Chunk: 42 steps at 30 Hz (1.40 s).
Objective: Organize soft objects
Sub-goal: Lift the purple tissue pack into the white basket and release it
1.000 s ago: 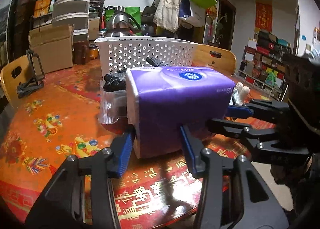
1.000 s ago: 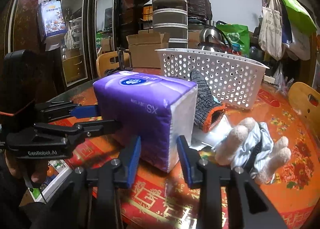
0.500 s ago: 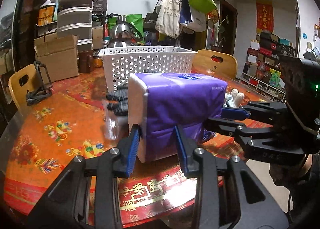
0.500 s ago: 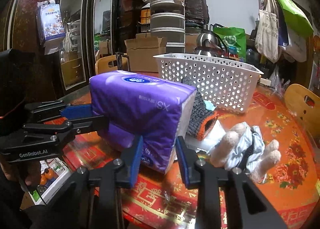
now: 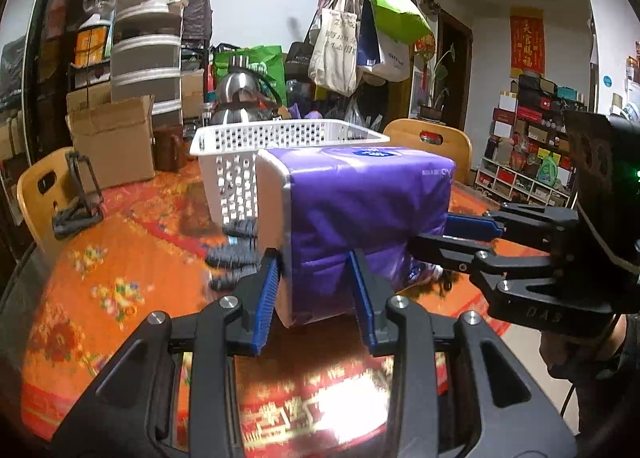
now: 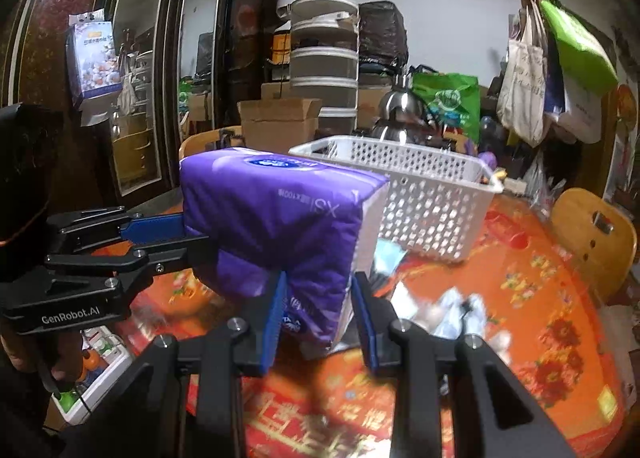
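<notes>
Left wrist view
Left gripper [image 5: 315,300]: clenched on the lower near end of the purple tissue pack [image 5: 360,226], one blue pad on its white end face, the other pressed into the purple wrap, which dented between them.
Tissue pack: clear of the tablecloth [image 5: 120,290], a shadowed gap under its near bottom edge; it stood straight ahead of the fingertips and filled the space above them.
Right gripper [image 5: 444,234]: came in from the right of the fingers, its blue pad and black finger flat against the pack's far right end, grasping it there.
Hand: a dark-sleeved hand [image 5: 576,354] held the right gripper's body at the right edge.
White perforated basket [image 5: 240,162]: beyond the fingertips, behind the pack and partly hidden by it, standing on the table.
Dark knit item [image 5: 236,242]: blurred, on the cloth just left of the left finger, between pack and basket.

Right wrist view
Right gripper [image 6: 318,308]: clenched on the pack's [image 6: 276,222] lower corner, purple wrap bunched between the two blue pads.
Tissue pack: lifted above the cloth [image 6: 540,298], up and left of the fingertips.
Left gripper [image 6: 188,232]: reached in from the left of the fingers, pads gripping the pack's far left end.
Basket [image 6: 432,202]: beyond the fingertips and to their right, just behind the pack; whether the two touched I could not tell.
Pale soft things [image 6: 452,310]: blurred, on the cloth right of the right finger.
</notes>
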Tool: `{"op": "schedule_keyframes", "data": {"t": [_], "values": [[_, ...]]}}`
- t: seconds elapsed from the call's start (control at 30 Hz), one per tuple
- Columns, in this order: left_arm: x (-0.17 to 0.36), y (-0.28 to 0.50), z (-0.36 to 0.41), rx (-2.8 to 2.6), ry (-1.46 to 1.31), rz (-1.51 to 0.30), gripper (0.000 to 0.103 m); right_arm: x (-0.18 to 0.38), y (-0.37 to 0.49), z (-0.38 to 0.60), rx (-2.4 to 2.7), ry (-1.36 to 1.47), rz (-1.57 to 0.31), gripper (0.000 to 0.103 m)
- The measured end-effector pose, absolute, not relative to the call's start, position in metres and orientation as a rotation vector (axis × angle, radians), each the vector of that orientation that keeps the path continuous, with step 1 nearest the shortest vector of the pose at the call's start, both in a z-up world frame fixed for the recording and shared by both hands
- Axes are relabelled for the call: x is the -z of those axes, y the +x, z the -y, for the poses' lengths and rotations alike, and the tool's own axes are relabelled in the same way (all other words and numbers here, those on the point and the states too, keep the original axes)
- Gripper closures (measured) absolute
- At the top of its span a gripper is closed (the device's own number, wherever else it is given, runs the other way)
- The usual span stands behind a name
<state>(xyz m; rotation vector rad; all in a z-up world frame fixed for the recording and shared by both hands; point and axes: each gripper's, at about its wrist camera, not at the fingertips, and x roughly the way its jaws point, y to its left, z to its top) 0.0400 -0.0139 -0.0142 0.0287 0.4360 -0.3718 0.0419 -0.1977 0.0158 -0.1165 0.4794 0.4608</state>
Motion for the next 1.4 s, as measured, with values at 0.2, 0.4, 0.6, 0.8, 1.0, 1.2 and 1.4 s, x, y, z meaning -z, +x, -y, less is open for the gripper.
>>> {"op": "schedule_keyframes", "data": {"t": [0.2,0.4,0.6,0.8,1.0,1.2,1.4], "values": [[-0.017,0.062,0.025,0.369,0.047,-0.407,0.071,-0.043,0.065,0.205,-0.448,-0.141,-0.45,0.071],[-0.045,0.099,0.035,0.357,0.05,-0.399,0.071,-0.067,0.103,0.211,-0.45,-0.149,-0.449,0.071],[-0.087,0.149,0.044,0.362,0.055,-0.388,0.07,-0.102,0.146,0.218,-0.44,-0.153,-0.441,0.071],[-0.125,0.226,0.056,0.357,0.058,-0.42,0.07,-0.129,0.204,0.224,-0.412,-0.156,-0.458,0.071],[-0.122,0.299,0.065,0.35,0.058,-0.507,0.07,-0.119,0.258,0.229,-0.395,-0.142,-0.534,0.071],[-0.082,0.364,0.064,0.338,0.003,-0.661,0.07,-0.077,0.312,0.223,-0.391,-0.13,-0.66,0.071],[-0.058,0.392,0.054,0.296,-0.036,-0.722,0.069,-0.059,0.331,0.215,-0.4,-0.134,-0.698,0.071]]}}
